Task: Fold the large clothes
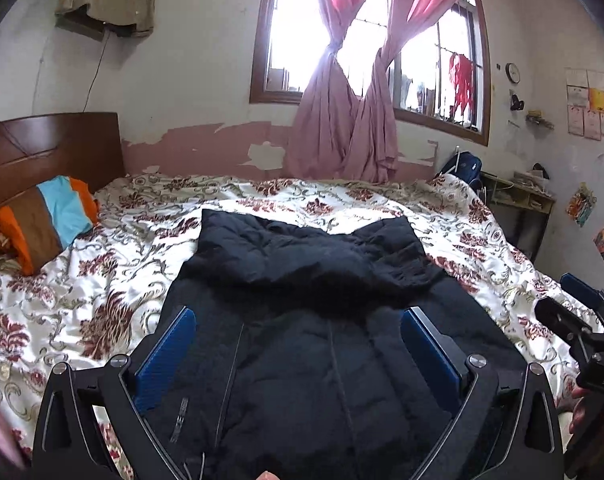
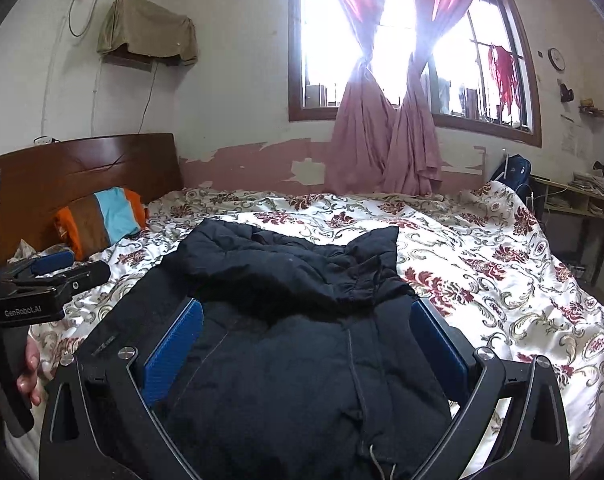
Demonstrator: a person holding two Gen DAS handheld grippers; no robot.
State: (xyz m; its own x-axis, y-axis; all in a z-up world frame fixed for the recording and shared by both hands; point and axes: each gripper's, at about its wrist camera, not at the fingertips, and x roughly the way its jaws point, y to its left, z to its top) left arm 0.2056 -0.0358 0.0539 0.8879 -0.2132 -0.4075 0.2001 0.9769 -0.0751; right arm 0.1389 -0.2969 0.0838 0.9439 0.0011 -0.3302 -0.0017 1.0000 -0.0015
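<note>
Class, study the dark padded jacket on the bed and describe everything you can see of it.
The dark navy, quilted, puffy-looking jacket lies flat on the floral red-and-cream bedspread, hood end toward the window. Its crumpled hood is flopped over the body, and a drawstring cord trails down the front. Stitched seams run lengthwise. Both grippers hover open above it, blue-padded fingers apart; no contact is visible.
</note>
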